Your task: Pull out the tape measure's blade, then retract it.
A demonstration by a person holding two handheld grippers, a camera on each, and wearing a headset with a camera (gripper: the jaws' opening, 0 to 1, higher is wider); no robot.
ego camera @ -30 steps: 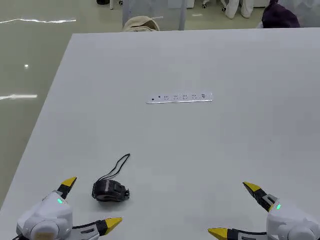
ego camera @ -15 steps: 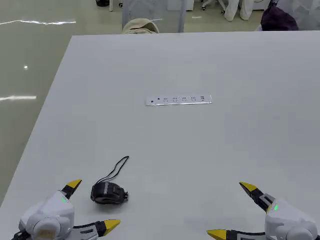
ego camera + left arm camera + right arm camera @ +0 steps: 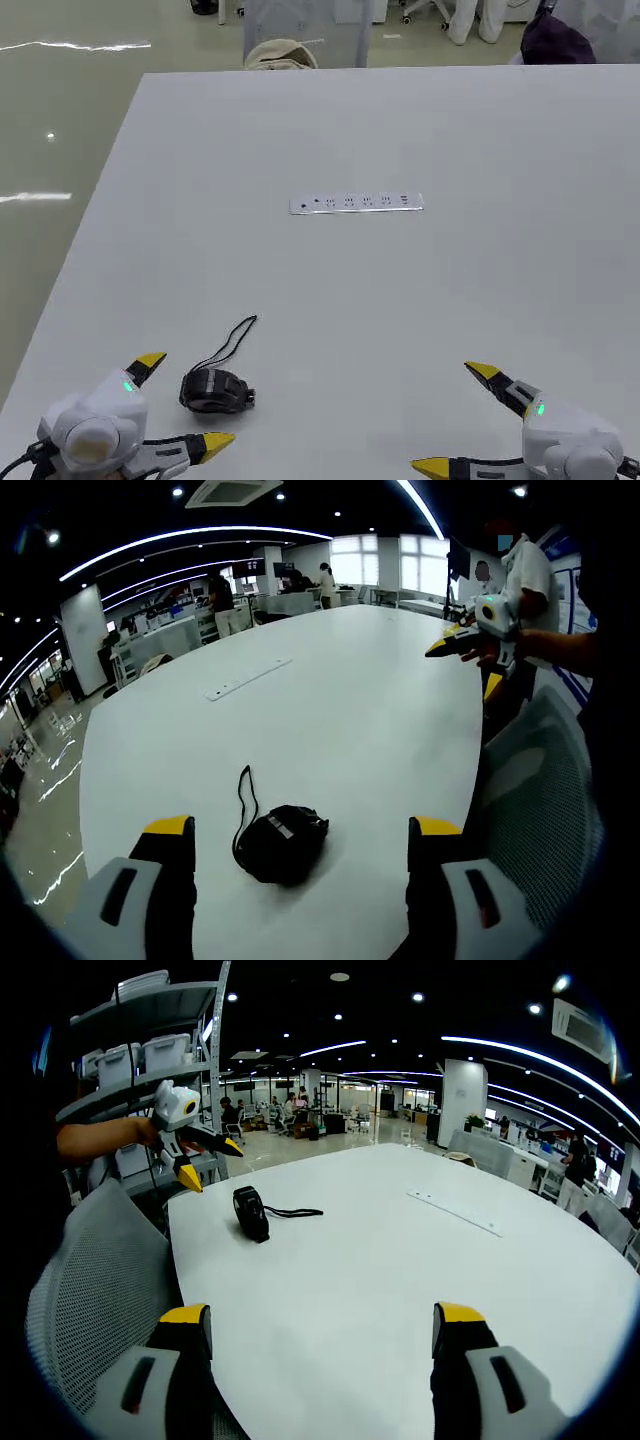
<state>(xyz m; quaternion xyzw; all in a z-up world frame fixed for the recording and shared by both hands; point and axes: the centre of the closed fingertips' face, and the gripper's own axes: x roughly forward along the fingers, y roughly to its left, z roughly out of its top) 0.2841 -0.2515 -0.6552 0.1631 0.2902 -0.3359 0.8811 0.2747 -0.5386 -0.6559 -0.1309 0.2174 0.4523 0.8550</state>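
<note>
Now, tape measure (image 3: pixel 215 390): small and black, on the white table (image 3: pixel 400 300), near the front edge, left side.
Strap (image 3: pixel 235 338): thin black loop, flat on the table past the case.
Left gripper (image 3: pixel 210 1165): wide open, holding nothing, case just ahead of the gap, not touched.
Right gripper (image 3: pixel 455 418): wide open too, holding nothing, well apart from the case.
Case: likely hard, smooth, a bit heavy; may slide, so best squeezed across its sides.
Blade: likely thin, bendy, quick to snap back; tip too small to see.
</note>
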